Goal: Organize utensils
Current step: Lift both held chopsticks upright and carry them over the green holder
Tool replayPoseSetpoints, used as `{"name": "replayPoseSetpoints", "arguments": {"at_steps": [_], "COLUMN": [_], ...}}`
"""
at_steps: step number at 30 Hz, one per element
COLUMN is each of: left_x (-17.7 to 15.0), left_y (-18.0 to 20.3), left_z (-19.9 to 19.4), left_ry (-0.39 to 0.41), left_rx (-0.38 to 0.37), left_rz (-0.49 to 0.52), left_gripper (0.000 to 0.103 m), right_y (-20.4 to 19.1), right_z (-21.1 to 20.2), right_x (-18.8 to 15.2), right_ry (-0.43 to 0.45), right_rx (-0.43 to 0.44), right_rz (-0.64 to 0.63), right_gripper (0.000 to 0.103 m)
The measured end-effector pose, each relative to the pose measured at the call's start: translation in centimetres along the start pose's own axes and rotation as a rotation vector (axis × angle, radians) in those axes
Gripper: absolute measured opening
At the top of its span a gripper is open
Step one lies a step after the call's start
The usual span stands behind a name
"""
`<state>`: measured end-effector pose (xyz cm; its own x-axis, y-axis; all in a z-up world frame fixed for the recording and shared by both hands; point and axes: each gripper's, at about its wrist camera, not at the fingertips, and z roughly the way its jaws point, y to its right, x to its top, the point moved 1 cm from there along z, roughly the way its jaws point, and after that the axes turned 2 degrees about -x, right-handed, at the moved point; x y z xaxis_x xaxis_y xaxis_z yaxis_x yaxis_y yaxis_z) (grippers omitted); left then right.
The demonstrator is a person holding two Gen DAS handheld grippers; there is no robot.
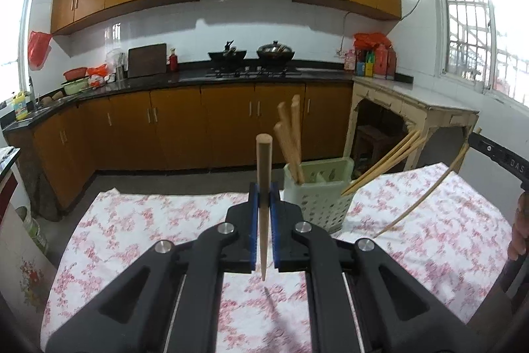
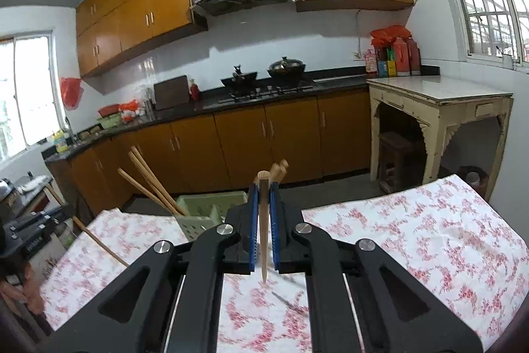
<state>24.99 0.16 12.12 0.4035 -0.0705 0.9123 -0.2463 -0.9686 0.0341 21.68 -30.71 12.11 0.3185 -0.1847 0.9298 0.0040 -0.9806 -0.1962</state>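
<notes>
A pale green perforated utensil holder [image 1: 319, 192] stands on the floral tablecloth [image 1: 148, 220], with several wooden chopsticks [image 1: 291, 141] leaning in it. My left gripper [image 1: 264, 191] is shut on a wooden chopstick [image 1: 263, 174], held upright just left of the holder. My right gripper [image 2: 263, 191] is shut on another wooden chopstick [image 2: 263, 220], held upright over the cloth, with the holder [image 2: 205, 214] just behind it to the left. In the left wrist view the right gripper's chopstick [image 1: 426, 194] slants in from the right edge.
The table's far edge drops to a grey floor. Brown kitchen cabinets [image 1: 198, 128] and a black counter with a stove and woks [image 1: 251, 55] run behind. A cream side table [image 2: 439, 108] stands at the right under a window.
</notes>
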Motion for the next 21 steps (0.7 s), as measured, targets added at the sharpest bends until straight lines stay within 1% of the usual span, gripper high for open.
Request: {"name": "replayPoseSetpoints", "arguments": {"at_steps": [5,11,16,19,21], "left_x": [3.0,7.3,10.1,11.0,11.2], "left_y": [1.7,4.2,6.0,6.7,6.9], "left_z": [-1.1,-1.1,0.2,1.7,3.0], "left_ry": [0.055,0.144,0.215,0.241,0.244], "left_rx": [-0.060,-0.092,-0.057,-0.016,0.000], "left_rz": [-0.004,-0.022,-0.030,-0.022,-0.022], "left_gripper": [0.008,0.008,0.008,0.008,0.008], "right_y": [-0.7,-2.3,-3.2,-3.7,-3.8], "right_z": [-1.2,-1.4,0.0,1.7,2.6], "right_x": [3.2,6.3,7.2,7.1,6.8], "right_ry": [0.038,0.120,0.154,0.146,0.137], "right_rx": [0.060,0.084,0.080,0.076,0.075], "right_rz": [0.019,0.002,-0.013,-0.026,-0.031], "right_gripper": [0.007,0.007,0.007,0.007,0.008]}}
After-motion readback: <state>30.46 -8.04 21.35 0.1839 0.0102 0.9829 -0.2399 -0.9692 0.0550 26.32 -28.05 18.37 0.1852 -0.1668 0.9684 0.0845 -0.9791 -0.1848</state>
